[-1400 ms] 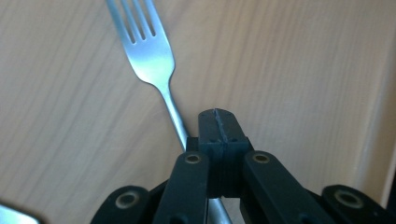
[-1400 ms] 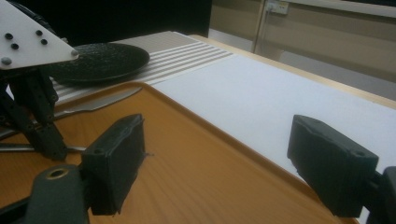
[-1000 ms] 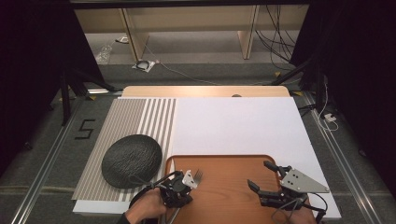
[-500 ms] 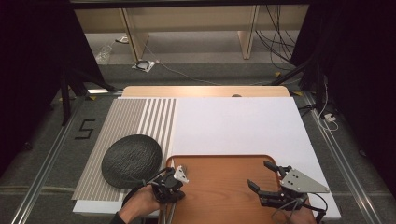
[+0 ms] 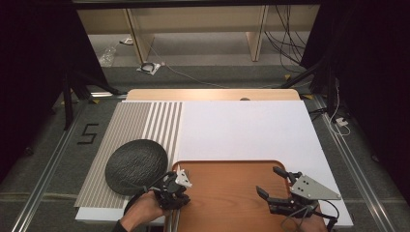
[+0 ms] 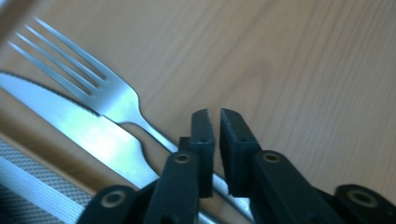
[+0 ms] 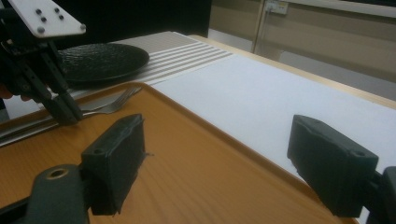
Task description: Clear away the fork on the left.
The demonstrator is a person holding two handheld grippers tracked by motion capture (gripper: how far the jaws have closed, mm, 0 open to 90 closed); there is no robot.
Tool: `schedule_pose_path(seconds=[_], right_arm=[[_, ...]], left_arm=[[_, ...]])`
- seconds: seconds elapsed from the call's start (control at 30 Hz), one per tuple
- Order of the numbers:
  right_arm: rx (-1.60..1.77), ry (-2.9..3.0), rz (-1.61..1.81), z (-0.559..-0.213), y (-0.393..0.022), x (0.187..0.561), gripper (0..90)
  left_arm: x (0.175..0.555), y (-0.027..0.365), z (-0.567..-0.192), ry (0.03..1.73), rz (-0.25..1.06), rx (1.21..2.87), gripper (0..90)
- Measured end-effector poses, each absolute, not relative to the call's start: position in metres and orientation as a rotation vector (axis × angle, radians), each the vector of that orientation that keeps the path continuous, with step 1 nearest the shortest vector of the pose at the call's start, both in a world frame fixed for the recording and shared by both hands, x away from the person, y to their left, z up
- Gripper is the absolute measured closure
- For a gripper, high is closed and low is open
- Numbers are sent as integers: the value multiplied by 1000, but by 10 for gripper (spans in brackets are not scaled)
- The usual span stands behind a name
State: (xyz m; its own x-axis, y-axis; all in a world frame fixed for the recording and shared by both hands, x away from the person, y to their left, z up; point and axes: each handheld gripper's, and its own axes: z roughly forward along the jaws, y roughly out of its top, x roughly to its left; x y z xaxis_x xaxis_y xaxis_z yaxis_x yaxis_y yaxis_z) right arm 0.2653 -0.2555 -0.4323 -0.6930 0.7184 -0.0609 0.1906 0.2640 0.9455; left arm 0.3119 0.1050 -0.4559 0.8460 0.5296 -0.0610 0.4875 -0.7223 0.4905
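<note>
We hold the left gripper [image 5: 180, 180] with jaws just opening to a narrow gap; the right gripper [image 5: 271, 184] stands wide open.

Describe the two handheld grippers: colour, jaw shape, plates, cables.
Both are black linkage-style tools. The left gripper has blocky black pads on arms with round pivot pins and carries a small pale plate on top. The right gripper has chunky rectangular pads, a grey three-cornered plate with dark holes, and a thin black cable trailing back.

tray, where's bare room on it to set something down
The tray is bare from its middle to the right gripper. Its left edge is crowded: fork, knife and the left gripper sit there.
</note>
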Motion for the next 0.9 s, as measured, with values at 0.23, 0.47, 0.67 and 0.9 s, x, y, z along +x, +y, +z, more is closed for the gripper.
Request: schedule_pose_path(seconds=[0.23, 0.47, 0.67, 0.9], right_arm=[[821, 2053, 1433, -432, -255, 265, 199], [820, 2052, 1433, -432, -255, 265, 199], [821, 2058, 1431, -432, -256, 265, 199], [822, 2053, 1432, -432, -256, 265, 199]], left_arm=[[313, 110, -444, 809, 188, 2381, 552], [312, 119, -433, 856, 299, 2225, 421], [314, 130, -428, 927, 308, 2142, 347], [315, 139, -426, 996, 320, 2082, 274]])
